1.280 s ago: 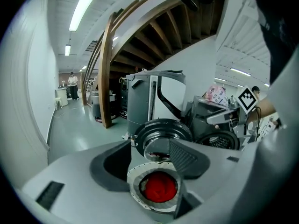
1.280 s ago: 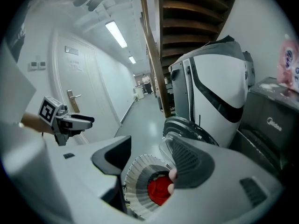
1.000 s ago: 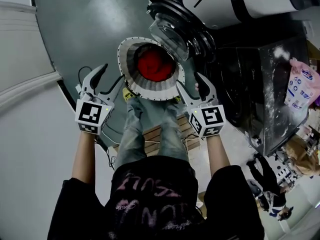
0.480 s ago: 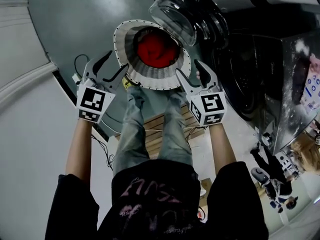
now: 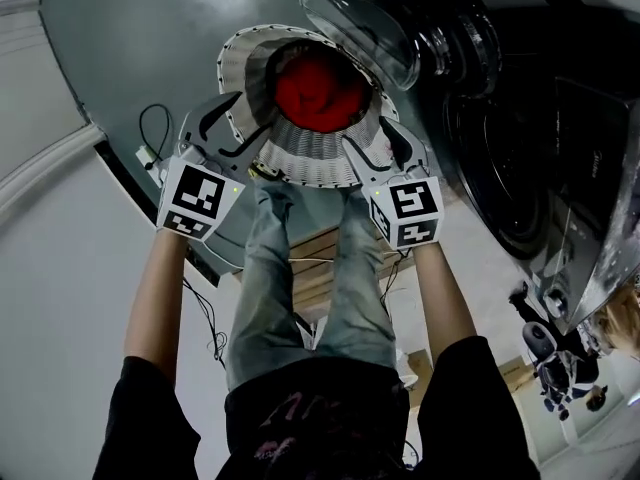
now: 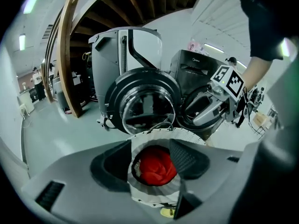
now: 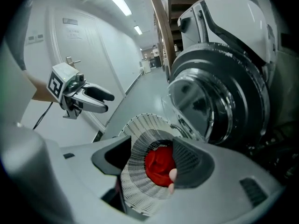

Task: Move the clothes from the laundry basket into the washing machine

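Now | round, slatted white basket (image 5: 300, 154) | crumpled red cloth (image 5: 320, 90) inside

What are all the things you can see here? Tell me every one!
laundry basket: 1, white with slots, on the floor in front of the person
clothes: 1 bundle, red, inside the laundry basket
washing machine: 1, black, right of the basket
glass door: 1, clear with a dark ring, swung open just behind the basket
white machine: 1, white and grey, behind the door
plug and cable: 1, white plug on a black cable, on the floor left of the basket
floor: grey, under everything
legs: 2, in blue jeans, below the basket
left gripper: 1, grey, open, at the basket's left edge
right gripper: 1, grey, open, at its right edge
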`<move>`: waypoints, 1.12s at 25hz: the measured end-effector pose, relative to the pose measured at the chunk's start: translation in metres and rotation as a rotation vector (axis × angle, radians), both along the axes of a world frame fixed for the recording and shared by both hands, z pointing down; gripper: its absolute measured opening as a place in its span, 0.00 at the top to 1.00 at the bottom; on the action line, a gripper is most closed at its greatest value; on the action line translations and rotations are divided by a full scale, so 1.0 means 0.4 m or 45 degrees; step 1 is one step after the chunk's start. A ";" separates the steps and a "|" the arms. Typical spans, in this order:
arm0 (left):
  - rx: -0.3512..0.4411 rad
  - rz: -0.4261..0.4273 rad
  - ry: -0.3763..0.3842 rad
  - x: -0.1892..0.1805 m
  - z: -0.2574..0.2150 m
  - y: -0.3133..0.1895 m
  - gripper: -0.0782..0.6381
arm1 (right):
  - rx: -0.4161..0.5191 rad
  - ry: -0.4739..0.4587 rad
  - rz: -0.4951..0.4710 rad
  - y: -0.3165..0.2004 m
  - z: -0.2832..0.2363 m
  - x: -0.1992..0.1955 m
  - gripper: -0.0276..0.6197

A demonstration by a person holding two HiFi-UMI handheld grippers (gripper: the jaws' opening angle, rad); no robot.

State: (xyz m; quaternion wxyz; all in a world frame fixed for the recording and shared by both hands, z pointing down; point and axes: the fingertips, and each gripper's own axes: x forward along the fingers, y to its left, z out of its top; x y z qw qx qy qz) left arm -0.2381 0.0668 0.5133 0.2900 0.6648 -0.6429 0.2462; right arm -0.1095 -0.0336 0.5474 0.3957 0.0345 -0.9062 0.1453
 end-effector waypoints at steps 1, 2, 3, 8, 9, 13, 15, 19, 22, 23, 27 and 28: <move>-0.012 0.019 -0.006 -0.001 0.029 -0.008 0.52 | -0.006 0.013 0.002 0.002 0.031 -0.002 0.52; -0.026 0.044 -0.015 0.001 0.060 -0.014 0.52 | -0.014 0.027 0.003 0.004 0.063 -0.004 0.52; -0.044 0.073 -0.026 0.003 0.091 -0.020 0.52 | -0.027 0.043 0.004 0.006 0.095 -0.005 0.52; -0.087 0.238 -0.085 0.021 0.224 -0.055 0.52 | -0.057 0.114 -0.044 0.024 0.241 -0.005 0.50; -0.082 0.267 -0.091 0.024 0.243 -0.065 0.52 | -0.053 0.122 -0.051 0.026 0.266 -0.004 0.50; -0.099 0.398 -0.110 0.036 0.329 -0.105 0.52 | -0.053 0.148 -0.022 0.024 0.350 0.000 0.50; -0.114 0.453 -0.130 0.037 0.374 -0.123 0.52 | -0.061 0.159 -0.015 0.028 0.388 -0.004 0.50; -0.165 0.579 -0.164 0.050 0.468 -0.148 0.52 | -0.064 0.185 -0.002 0.028 0.469 -0.015 0.49; -0.205 0.674 -0.194 0.065 0.541 -0.158 0.52 | -0.061 0.197 0.011 0.020 0.533 -0.025 0.48; -0.213 0.693 -0.201 0.068 0.565 -0.162 0.52 | -0.057 0.197 0.010 0.018 0.554 -0.030 0.48; -0.234 0.721 -0.194 0.075 0.658 -0.182 0.52 | -0.039 0.221 0.001 0.004 0.646 -0.039 0.47; -0.240 0.727 -0.193 0.077 0.681 -0.185 0.52 | -0.037 0.234 0.004 0.002 0.670 -0.036 0.46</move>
